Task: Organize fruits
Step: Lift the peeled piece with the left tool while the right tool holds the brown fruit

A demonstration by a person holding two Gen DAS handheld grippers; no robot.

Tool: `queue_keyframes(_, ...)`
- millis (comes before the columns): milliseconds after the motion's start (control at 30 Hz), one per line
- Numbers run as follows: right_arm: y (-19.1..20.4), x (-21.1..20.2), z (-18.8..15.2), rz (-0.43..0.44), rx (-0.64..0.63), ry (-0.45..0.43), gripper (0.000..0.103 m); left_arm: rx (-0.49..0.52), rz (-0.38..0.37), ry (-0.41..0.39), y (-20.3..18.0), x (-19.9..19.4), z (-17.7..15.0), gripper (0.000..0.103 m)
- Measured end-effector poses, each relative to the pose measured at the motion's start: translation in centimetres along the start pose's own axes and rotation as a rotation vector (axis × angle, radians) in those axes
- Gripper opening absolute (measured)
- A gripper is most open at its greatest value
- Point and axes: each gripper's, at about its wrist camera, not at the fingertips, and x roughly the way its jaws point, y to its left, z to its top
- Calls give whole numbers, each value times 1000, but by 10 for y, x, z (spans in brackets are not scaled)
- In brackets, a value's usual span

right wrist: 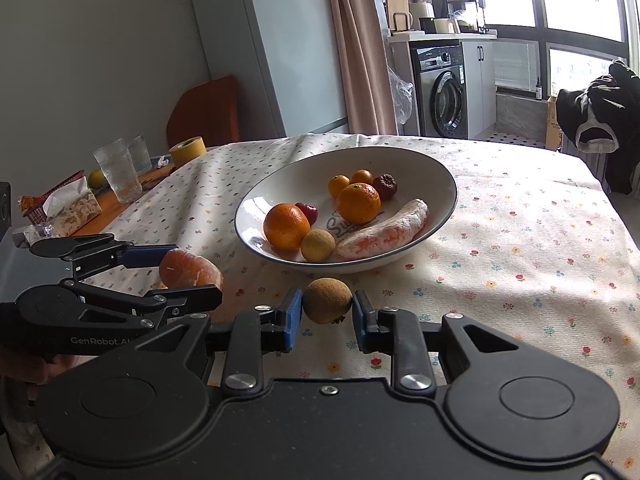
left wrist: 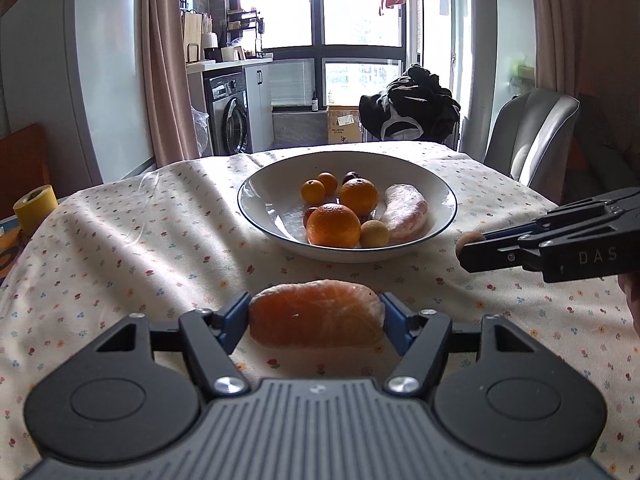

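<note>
Peeled orange segment clamped in my left gripper, brown longan pinched in my right gripper, both short of the bowl; squeezing could burst the segment.

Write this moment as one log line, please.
left gripper: shut on peeled segment | right gripper: shut on brown fruit | bowl: oranges, small fruits, one peeled segment | both short of bowl
</note>
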Motion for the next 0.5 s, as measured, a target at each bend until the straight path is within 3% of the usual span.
queue_keyframes(433,1,0,18,-6,-32,-31,26,-10,15,-61,4,-9,22,67)
queue_keyframes(467,1,0,20,-7,-35,-34,26,-12,16,-64,4,-8,24,66)
queue_keyframes(500,1,1,21,-8,-38,-36,26,-15,20,-70,5,-7,26,53)
